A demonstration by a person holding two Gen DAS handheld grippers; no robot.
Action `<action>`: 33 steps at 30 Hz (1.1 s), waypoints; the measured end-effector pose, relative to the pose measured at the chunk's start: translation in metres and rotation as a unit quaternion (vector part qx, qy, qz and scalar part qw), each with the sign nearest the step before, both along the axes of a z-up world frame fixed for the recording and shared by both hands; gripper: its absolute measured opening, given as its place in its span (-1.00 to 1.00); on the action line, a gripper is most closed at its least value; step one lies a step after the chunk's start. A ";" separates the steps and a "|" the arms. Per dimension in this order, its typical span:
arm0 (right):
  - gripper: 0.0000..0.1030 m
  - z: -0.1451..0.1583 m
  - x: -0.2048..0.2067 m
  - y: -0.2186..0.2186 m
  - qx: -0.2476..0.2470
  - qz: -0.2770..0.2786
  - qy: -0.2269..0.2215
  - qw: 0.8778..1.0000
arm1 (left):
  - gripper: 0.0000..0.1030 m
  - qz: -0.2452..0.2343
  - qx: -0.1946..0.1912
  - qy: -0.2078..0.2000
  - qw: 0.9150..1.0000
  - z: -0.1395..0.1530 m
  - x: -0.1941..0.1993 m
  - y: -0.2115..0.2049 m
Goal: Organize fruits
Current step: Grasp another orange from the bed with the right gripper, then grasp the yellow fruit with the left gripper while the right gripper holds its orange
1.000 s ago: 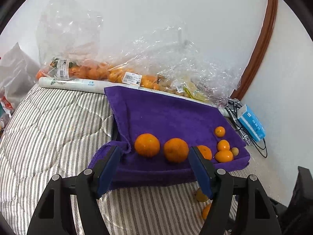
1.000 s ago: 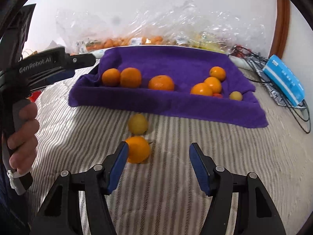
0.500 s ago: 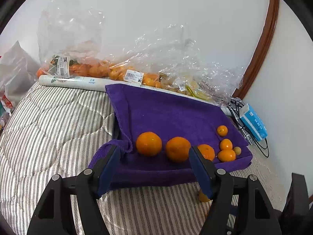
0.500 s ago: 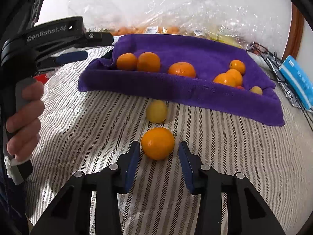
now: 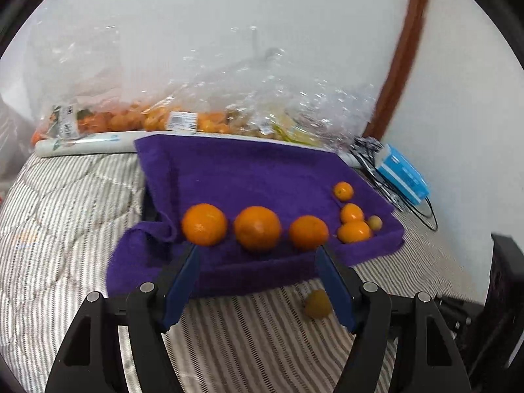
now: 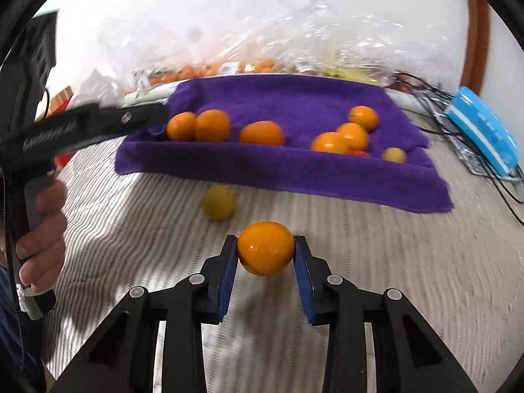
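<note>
My right gripper (image 6: 266, 245) is shut on an orange (image 6: 265, 248) and holds it just above the striped quilt (image 6: 376, 278). A small yellow fruit (image 6: 218, 202) lies on the quilt just ahead; it also shows in the left wrist view (image 5: 317, 304). The purple towel-lined tray (image 6: 294, 167) holds three oranges in a row at the left (image 5: 257, 232) and several small fruits at the right (image 5: 353, 226). My left gripper (image 5: 257, 262) is open and empty, hovering before the tray's near edge; its body shows in the right wrist view (image 6: 85, 127).
Clear plastic bags of fruit (image 5: 203, 111) lie along the wall behind the tray, with a white roll (image 5: 88, 143) in front of them. A blue box (image 5: 404, 175) and black cables (image 6: 435, 95) lie right of the tray.
My right gripper closed on the orange and lifted it slightly off the quilt. My left gripper shifted a little, so the tray now sits more centred in its view.
</note>
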State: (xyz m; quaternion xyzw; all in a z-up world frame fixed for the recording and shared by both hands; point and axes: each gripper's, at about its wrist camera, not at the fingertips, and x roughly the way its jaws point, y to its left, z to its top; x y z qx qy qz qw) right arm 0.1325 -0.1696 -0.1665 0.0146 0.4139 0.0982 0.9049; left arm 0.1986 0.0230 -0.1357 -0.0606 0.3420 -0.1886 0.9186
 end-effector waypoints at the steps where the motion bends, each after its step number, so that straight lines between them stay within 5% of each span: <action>1: -0.34 0.001 -0.001 -0.006 -0.001 -0.006 -0.001 1.000 | 0.37 -0.009 0.000 0.000 1.000 -0.001 -0.002 -0.004; 12: -0.34 0.004 -0.010 -0.042 -0.002 -0.039 -0.021 0.999 | 0.36 -0.088 0.044 0.008 0.995 -0.019 -0.019 -0.049; 21: -0.34 -0.013 -0.002 -0.057 -0.003 -0.041 -0.011 0.999 | 0.20 -0.080 0.082 0.024 0.993 -0.033 -0.014 -0.063; 28: -0.34 -0.016 0.002 -0.064 0.023 -0.045 -0.004 0.999 | -0.46 -0.088 0.092 0.058 0.990 -0.043 -0.006 -0.069; 33: -0.34 -0.016 0.000 -0.067 0.040 -0.032 -0.007 0.999 | -0.51 -0.100 0.077 0.037 0.991 -0.038 -0.014 -0.068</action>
